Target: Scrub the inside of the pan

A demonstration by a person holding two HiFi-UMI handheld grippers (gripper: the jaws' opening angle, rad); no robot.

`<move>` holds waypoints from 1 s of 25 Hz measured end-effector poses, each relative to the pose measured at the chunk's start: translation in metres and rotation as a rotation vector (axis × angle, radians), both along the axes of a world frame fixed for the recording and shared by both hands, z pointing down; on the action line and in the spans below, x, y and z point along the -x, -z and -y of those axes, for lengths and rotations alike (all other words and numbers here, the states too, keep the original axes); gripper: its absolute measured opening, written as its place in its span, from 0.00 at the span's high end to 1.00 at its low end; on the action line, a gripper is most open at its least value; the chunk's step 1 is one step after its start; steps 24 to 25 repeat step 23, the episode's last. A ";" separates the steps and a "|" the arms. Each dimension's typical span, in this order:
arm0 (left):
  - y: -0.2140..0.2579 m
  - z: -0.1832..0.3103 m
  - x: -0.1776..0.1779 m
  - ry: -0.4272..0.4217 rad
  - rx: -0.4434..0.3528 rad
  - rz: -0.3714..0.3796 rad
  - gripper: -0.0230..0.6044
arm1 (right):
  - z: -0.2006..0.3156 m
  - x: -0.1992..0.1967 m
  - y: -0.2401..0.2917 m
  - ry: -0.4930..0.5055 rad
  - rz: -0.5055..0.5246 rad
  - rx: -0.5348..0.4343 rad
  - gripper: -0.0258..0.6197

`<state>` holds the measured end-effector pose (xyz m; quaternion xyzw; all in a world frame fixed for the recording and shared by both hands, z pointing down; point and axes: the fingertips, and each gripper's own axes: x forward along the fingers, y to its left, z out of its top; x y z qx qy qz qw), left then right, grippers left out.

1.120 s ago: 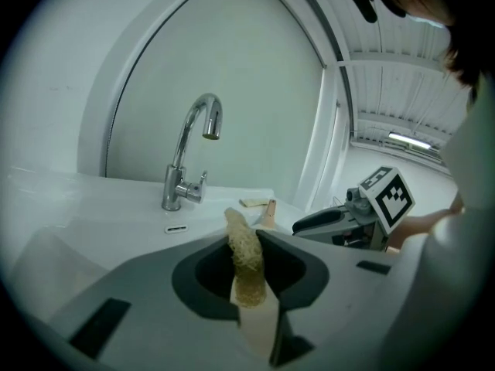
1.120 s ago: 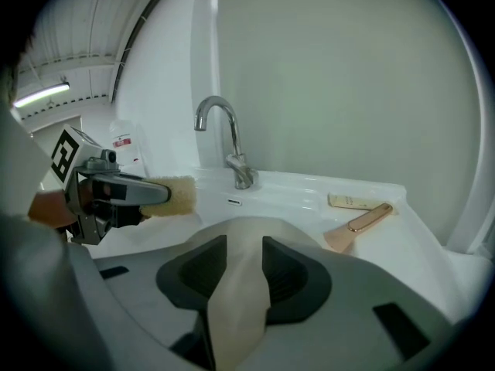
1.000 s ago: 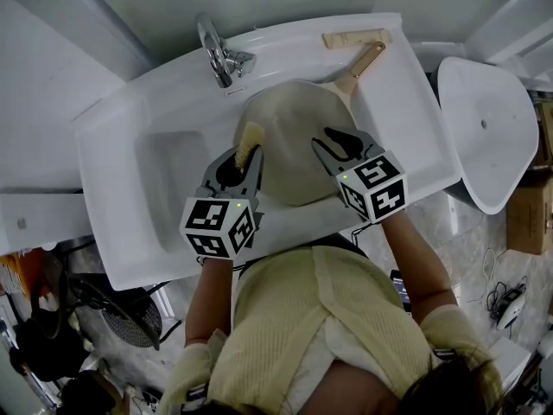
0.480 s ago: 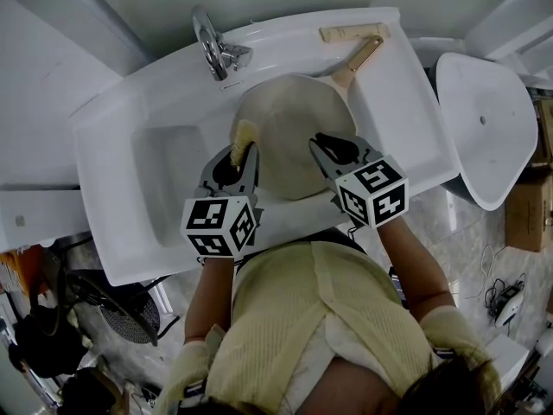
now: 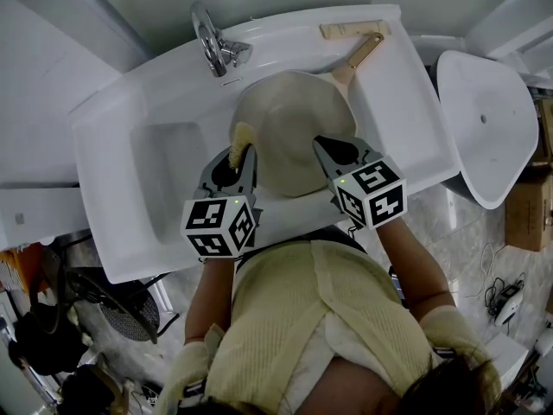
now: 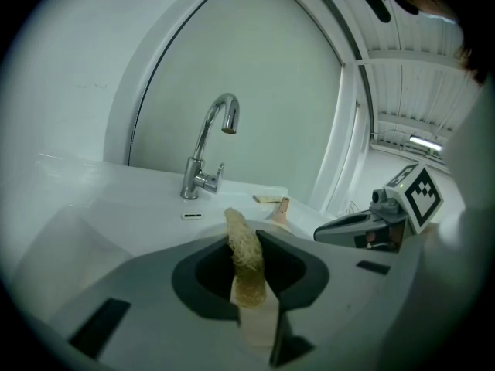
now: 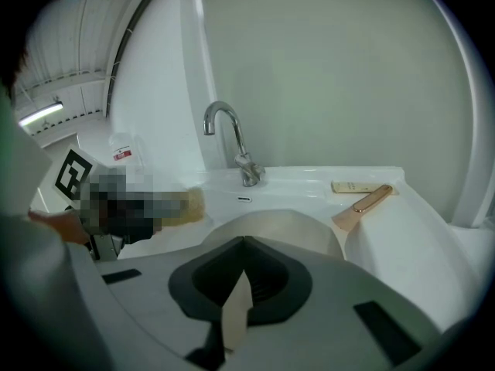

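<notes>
Sink (image 5: 112, 145): white glossy ceramic, a rectangular counter piece with rounded corners, a shallow square recess on its left and the bowl at centre. White oval shell (image 5: 484, 132) stands apart at the right, smooth, with a small hole in it.

Pan (image 5: 289, 128): round, matte beige, sits in the sink bowl and fills most of it. Its wooden handle (image 5: 363, 54) is tan with rounded edges and points to the far right corner of the sink.

Left gripper (image 5: 244, 156): grey plastic with a black-and-white marker cube (image 5: 220, 226), at the pan's left rim. Its jaws are clamped on a loofah scrubber (image 6: 244, 257), with the pads pressing its lower end. The scrubber is yellow-tan, coarse and fibrous, a flattened finger shape sticking up past the tips and leaning toward the pan.

Right gripper (image 5: 321, 143): same build, marker cube (image 5: 373, 190), tips at the pan's near right edge. Its jaws have just been closing and now stand fully together. Nothing shows between the pads in the right gripper view (image 7: 244, 242); whether the thin rim is pinched cannot be told.

Faucet (image 5: 210, 41): chrome, curved gooseneck, on the back ledge left of the pan. Flat tan bar (image 5: 354, 30): small and rectangular, on the back ledge just beyond the handle end.
</notes>
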<state>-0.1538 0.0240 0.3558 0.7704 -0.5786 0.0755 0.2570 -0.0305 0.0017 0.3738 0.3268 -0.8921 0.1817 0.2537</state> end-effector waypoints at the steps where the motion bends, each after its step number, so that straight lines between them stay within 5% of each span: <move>1: 0.000 0.000 0.000 -0.001 0.000 0.001 0.78 | -0.001 0.000 0.000 0.001 -0.001 0.002 0.92; 25: 0.001 0.003 -0.002 -0.043 0.012 0.016 0.78 | 0.001 0.003 -0.005 0.033 -0.011 0.030 0.92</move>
